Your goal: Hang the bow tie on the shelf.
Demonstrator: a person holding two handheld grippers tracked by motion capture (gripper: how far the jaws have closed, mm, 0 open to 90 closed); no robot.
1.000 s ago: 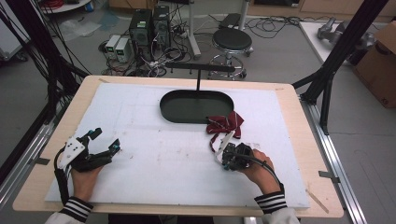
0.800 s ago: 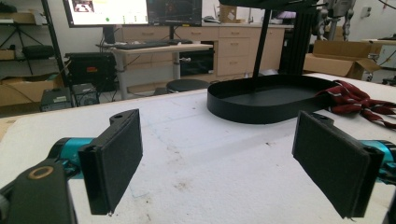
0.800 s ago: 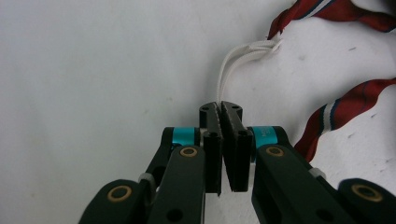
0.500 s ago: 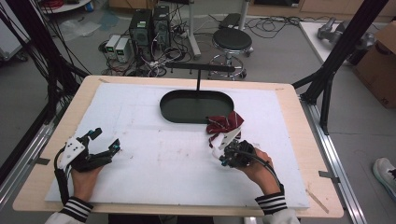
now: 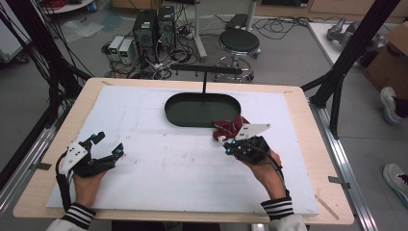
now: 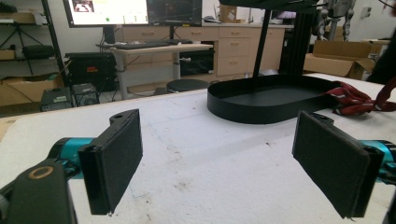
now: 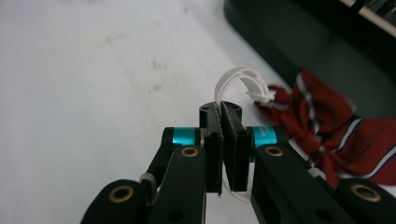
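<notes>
Right gripper (image 7: 226, 122) pinching the white elastic strap (image 7: 238, 80) of one striped red fabric bow tie (image 7: 327, 126), left gripper (image 6: 219, 158) resting wide open, holding nothing, one oval black tray (image 5: 202, 109) sitting beside

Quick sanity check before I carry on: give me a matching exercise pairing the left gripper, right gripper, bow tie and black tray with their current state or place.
Things:
1. left gripper
2. right gripper
3. bow tie
4. black tray

States:
A. shut on a white strap
B. dark red with stripes, beside the tray
C. jaws wide apart, nothing between
D. oval, nothing inside, at the far middle of the table

Pairs: 1-C, 2-A, 3-B, 4-D
</notes>
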